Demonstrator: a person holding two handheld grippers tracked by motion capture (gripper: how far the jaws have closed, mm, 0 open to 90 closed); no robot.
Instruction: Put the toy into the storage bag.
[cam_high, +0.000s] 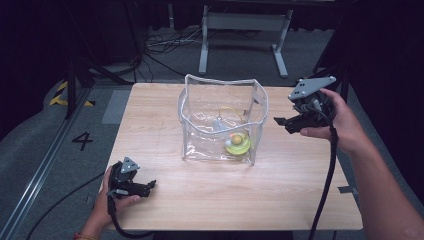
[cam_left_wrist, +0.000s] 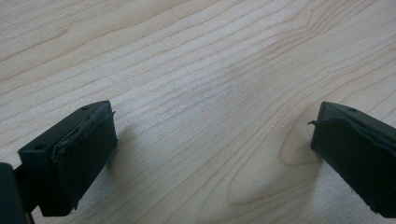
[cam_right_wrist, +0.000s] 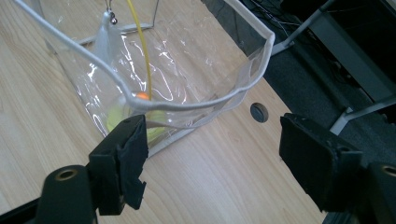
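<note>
High view is showing the clear bag (cam_high: 222, 120) standing mid-surface, just left of the right tool (cam_high: 288, 123), whose jaws are standing apart, empty; the left tool (cam_high: 149, 187), also apart, is lying farther away.

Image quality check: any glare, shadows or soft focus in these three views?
High view: table well lit, surroundings nearly black; highlights glint on the clear bag. Left gripper view: the jaws cast soft shadows on the wood, and the jaws themselves are slightly soft. Right gripper view: bright streaks on the bag's plastic partly wash out the yellow thing inside; near jaws a bit blurred.
</note>
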